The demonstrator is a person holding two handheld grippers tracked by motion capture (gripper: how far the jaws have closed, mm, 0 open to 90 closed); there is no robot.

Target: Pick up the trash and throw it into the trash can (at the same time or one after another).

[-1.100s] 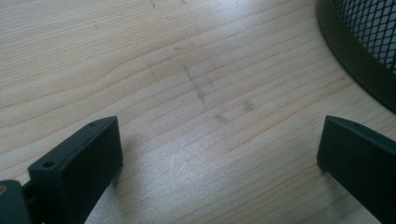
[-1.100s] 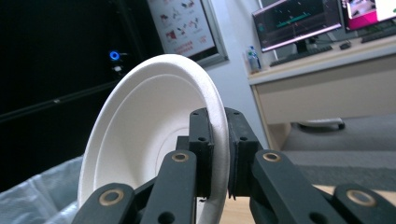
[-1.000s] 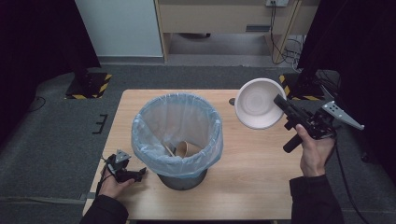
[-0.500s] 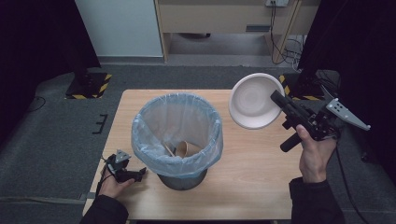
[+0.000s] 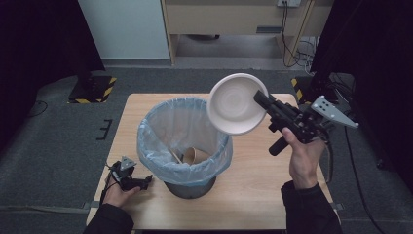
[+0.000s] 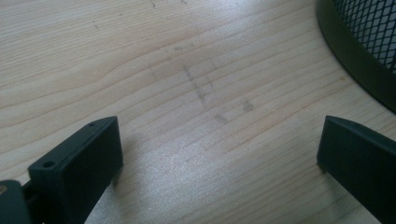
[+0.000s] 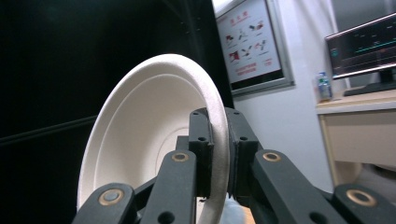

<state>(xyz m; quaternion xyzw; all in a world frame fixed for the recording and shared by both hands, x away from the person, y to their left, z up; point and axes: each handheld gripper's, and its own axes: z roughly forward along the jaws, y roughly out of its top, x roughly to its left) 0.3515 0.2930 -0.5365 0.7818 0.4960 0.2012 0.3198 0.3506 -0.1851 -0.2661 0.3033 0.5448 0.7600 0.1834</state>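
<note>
A: Item one, largest: the table (image 5: pixel 253 204), pale wood, bare along its near edge.

B: Item two: the waste bin (image 5: pixel 187 187), dark mesh, lined with a pale blue bag (image 5: pixel 160 131). We place it near the middle of the tabletop, a little toward the left edge. Paper cups (image 5: pixel 192 155) lie at the bottom, so we take it as the place where disposables go.

A: Item three: the white bowl (image 5: pixel 237 104), a disposable one. We record it in the air, tipped on edge, over the bin's right rim and the tabletop beside it.

B: How is it held?

A: By the rim. In the right gripper view the right gripper (image 7: pixel 218 158) has its jaws clamped together on the bowl's edge. We judge a rim grip suits a thin shell, and the tilt would let it slide off into the bag once released.

B: Item four, smallest: the left gripper (image 5: pixel 141 182), resting at the near left corner of the tabletop, just beside the bin's base. Its jaws stand wide apart over bare wood, holding nothing. We judge it is parked out of the way.
</note>
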